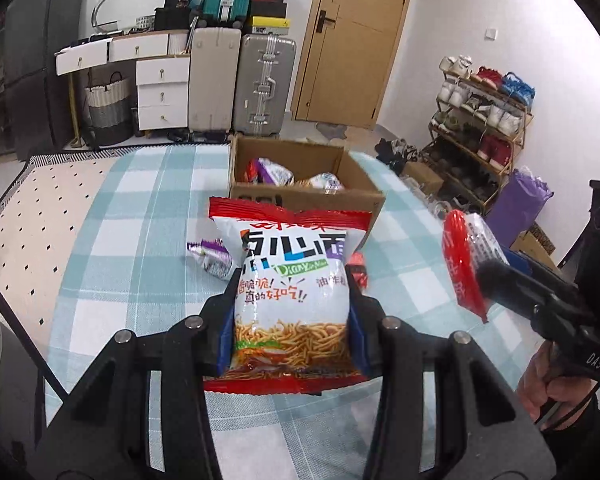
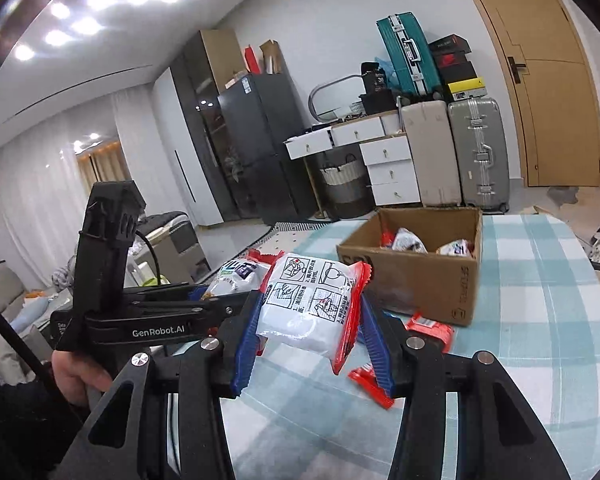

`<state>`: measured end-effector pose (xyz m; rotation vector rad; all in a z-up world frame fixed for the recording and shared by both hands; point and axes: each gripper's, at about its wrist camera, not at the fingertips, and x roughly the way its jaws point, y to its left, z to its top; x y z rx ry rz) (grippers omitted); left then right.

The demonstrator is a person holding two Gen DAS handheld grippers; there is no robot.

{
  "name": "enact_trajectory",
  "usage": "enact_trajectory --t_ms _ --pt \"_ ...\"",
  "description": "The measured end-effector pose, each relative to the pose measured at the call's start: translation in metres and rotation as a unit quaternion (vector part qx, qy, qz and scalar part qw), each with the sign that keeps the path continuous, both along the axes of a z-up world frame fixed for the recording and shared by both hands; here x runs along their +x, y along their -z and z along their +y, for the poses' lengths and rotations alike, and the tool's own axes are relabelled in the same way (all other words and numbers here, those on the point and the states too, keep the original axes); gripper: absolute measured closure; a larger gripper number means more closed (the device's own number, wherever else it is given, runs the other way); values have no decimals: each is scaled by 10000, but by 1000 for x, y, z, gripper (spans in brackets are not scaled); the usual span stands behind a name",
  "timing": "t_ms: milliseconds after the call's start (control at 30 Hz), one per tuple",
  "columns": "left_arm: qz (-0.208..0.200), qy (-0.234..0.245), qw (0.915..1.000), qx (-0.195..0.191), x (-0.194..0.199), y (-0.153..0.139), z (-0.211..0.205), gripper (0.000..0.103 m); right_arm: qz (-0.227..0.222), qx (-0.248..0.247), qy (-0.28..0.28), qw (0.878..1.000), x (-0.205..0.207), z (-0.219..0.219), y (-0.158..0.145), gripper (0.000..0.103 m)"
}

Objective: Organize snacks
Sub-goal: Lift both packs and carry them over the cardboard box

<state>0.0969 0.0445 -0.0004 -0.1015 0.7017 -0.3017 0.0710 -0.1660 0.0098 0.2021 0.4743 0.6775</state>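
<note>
Left gripper (image 1: 292, 300) clamping noodle packet (image 1: 290, 280) lengthwise upright, right gripper (image 2: 310, 316) clamping tilted packet (image 2: 312, 312)

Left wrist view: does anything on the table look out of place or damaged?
One purple snack packet lies crumpled on the checked tablecloth, outside the cardboard box that holds other packets. Nothing looks spilled or torn.

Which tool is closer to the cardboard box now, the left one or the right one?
Hard to tell. The left tool holds its snack bag just short of the cardboard box; the right tool holds its bag about equally short of it.
</note>
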Motion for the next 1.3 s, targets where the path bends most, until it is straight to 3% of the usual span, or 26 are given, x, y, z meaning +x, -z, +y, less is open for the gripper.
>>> enact_trajectory --t_ms 367,500,867,1100,1300 --pt "-334 141 9992 -188 -12 -85 5 61 -222 8 10 9998 -1 -9 -70 55" --pt "-583 122 9981 168 -3 -116 -6 61 -197 4 -4 9998 13 -14 -92 55" --pt "-843 360 9945 511 53 -187 -43 61 -242 -225 111 9994 67 -19 -148 55" --pt "-524 277 9974 405 141 -199 -54 61 -169 -453 181 9987 126 -13 -155 55" --pt "-45 235 9989 400 219 -166 -61 61 170 -554 287 9979 181 -10 -132 55"
